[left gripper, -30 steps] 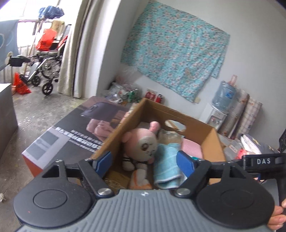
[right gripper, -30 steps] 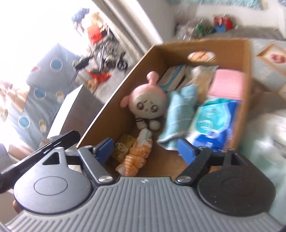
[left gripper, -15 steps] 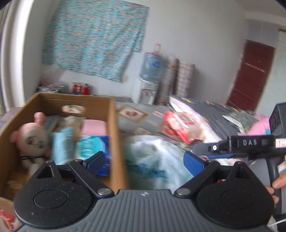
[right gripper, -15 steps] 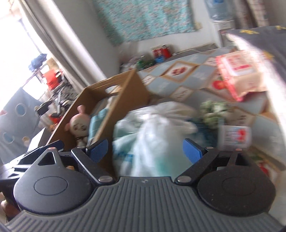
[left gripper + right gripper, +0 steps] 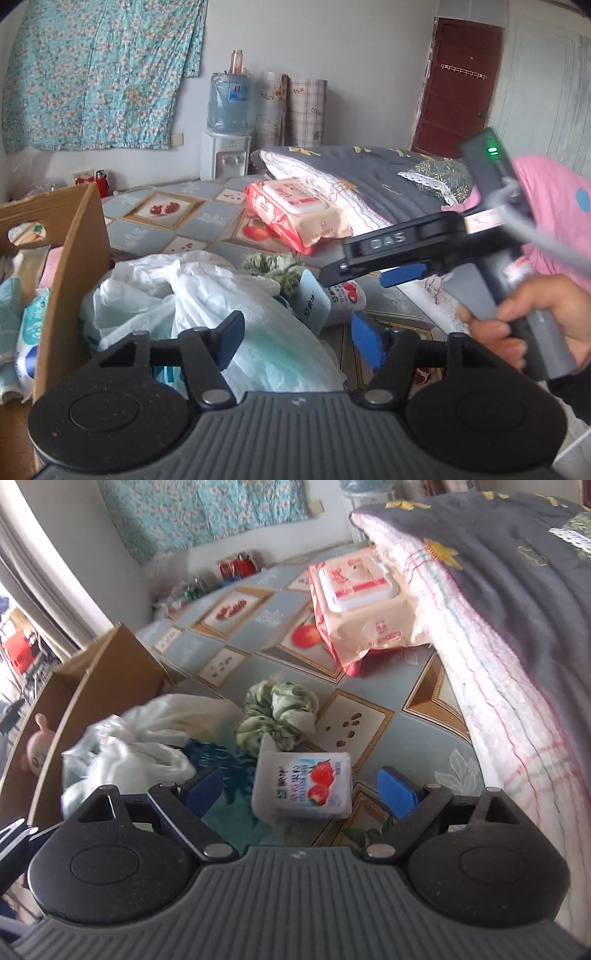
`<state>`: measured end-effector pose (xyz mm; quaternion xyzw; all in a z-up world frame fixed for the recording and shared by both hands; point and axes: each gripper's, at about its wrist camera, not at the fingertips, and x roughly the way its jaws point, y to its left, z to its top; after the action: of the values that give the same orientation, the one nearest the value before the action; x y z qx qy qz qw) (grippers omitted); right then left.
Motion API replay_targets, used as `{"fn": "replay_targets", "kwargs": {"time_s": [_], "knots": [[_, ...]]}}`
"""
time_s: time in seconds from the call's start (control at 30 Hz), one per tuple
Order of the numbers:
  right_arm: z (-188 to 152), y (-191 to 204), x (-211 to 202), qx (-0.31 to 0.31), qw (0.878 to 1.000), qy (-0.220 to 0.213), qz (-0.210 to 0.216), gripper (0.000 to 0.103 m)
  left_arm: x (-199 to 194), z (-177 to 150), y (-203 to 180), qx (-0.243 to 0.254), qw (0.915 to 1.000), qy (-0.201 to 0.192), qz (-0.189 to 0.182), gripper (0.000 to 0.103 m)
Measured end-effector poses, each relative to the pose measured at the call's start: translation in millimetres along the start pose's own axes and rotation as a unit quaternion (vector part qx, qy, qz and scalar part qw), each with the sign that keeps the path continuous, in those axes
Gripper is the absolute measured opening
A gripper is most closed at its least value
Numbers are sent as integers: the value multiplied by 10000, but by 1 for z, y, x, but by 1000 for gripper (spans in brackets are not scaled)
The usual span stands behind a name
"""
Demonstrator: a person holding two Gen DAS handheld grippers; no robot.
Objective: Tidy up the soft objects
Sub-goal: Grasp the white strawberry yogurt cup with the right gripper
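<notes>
My right gripper (image 5: 301,792) is open and empty, just above a white tissue pack with strawberries (image 5: 308,784) lying on the patterned mat. A green crumpled cloth (image 5: 280,712) lies behind the pack, and a large pink wet-wipes pack (image 5: 364,602) farther back. My left gripper (image 5: 297,341) is open and empty over a white plastic bag (image 5: 207,295). The cardboard box (image 5: 74,258) stands at the left with soft items inside; a pink plush (image 5: 37,755) peeks out. The right gripper (image 5: 388,266) shows in the left wrist view, over the tissue pack (image 5: 345,295).
A grey and pink quilt (image 5: 517,627) is piled along the right. The patterned mat (image 5: 177,225) covers the surface. A water dispenser (image 5: 227,147) and rolled mats (image 5: 291,110) stand at the back wall, with a red door (image 5: 458,92) at the right.
Both grippers have swung right, away from the box interior toward the items on the mat. The right gripper has come down close over the strawberry tissue pack.
</notes>
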<state>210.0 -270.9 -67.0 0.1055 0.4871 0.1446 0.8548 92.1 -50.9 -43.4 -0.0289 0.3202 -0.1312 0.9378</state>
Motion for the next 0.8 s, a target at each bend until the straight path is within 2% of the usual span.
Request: {"fn": "replay_targets", "kwargs": {"time_s": [0.2, 0.23, 0.27, 0.3, 0.43, 0.57, 0.67, 0.8], "knots": [[8, 1, 36, -216, 9989, 392, -108, 89, 1, -3, 9, -51, 10000, 70, 33, 58], [7, -1, 38, -188, 9990, 409, -55, 79, 1, -4, 10, -50, 10000, 68, 31, 58], [7, -4, 40, -100, 9991, 416, 11, 74, 0, -3, 8, -45, 10000, 65, 26, 58], [7, -10, 40, 56, 9987, 438, 254, 69, 0, -2, 9, -43, 10000, 57, 24, 58], [3, -39, 35, 826, 9932, 364, 735, 68, -3, -1, 7, 17, 10000, -9, -6, 58], [-10, -81, 30, 1929, 9706, 392, 1389, 68, -5, 2, 1, 24, 9999, -60, -158, 58], [-21, -98, 20, 2245, 9628, 368, 1460, 68, -4, 5, -10, 143, 9994, -107, -305, 58], [-29, -108, 3, 2295, 9643, 305, 1283, 69, 7, 10, -32, 403, 9977, -68, -534, 60]]}}
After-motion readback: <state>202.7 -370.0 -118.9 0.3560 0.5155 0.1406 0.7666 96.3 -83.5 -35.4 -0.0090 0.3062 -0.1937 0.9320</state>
